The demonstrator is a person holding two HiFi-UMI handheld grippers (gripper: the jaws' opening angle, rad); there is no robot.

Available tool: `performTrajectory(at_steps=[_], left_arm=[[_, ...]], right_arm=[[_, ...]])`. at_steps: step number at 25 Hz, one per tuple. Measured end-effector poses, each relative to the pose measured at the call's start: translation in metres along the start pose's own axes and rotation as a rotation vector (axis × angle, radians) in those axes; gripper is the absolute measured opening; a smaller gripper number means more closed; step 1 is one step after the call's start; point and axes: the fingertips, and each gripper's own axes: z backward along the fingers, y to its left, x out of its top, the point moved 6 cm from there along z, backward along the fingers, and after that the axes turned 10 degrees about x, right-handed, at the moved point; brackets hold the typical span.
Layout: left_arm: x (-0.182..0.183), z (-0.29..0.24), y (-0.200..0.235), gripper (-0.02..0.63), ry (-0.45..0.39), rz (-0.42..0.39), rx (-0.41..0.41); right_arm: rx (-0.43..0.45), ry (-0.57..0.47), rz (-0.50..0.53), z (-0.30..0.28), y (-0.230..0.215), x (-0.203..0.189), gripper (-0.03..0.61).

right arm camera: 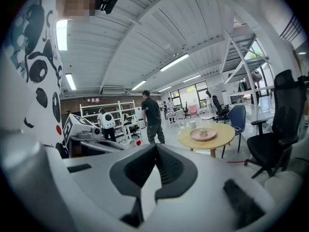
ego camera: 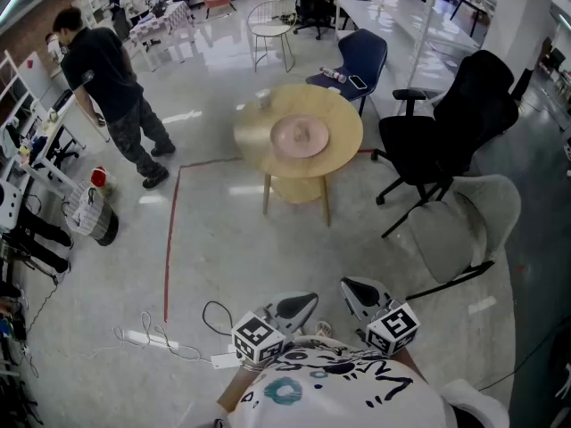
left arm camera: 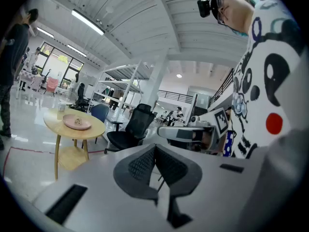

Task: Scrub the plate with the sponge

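Note:
A pink plate (ego camera: 300, 137) lies on a round wooden table (ego camera: 339, 154) well ahead of me, with a small pale lump, perhaps the sponge (ego camera: 302, 132), on it. Both grippers hang close to my body, far from the table. My left gripper (ego camera: 306, 301) is shut and empty, and so is my right gripper (ego camera: 351, 288). In the left gripper view the shut jaws (left arm camera: 155, 153) point past the plate (left arm camera: 77, 123) at the left. From the right gripper (right arm camera: 155, 151), the plate (right arm camera: 203, 134) shows at the right on the table (right arm camera: 212, 141).
A black office chair (ego camera: 451, 127), a grey chair (ego camera: 468, 226) and a blue chair (ego camera: 364, 56) stand right of the table. A person (ego camera: 111, 87) stands at the far left by shelves. A red tape line (ego camera: 168, 239) and cables (ego camera: 161, 337) cross the floor. A small cup (ego camera: 263, 99) sits on the table.

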Motion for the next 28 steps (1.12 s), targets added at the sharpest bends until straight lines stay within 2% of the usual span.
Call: performTrajectory(at_steps=[4, 9, 12, 15, 24, 28], left_arm=[[-0.006, 0.015, -0.004, 0.015, 0.024, 0.017, 0.015], [0.002, 0.025, 0.008, 0.015, 0.010, 0.024, 0.033], [0.001, 0.029, 0.012, 0.015, 0.004, 0.030, 0.031], [-0.003, 0.031, 0.015, 0.015, 0.014, 0.036, 0.021], [0.000, 0.040, 0.035, 0.015, 0.032, 0.008, -0.044], [-0.004, 0.048, 0.062, 0.015, 0.051, -0.003, -0.068]], right_arm=[[0.013, 0.008, -0.028, 0.001, 0.011, -0.004, 0.025], [0.023, 0.013, -0.006, -0.007, 0.018, 0.006, 0.025], [0.013, -0.025, -0.046, -0.010, 0.016, 0.007, 0.026], [-0.001, -0.052, -0.089, -0.015, 0.013, 0.007, 0.026], [-0.030, -0.016, -0.128, -0.054, 0.018, 0.003, 0.028], [-0.049, -0.048, -0.143, -0.082, 0.016, 0.006, 0.028]])
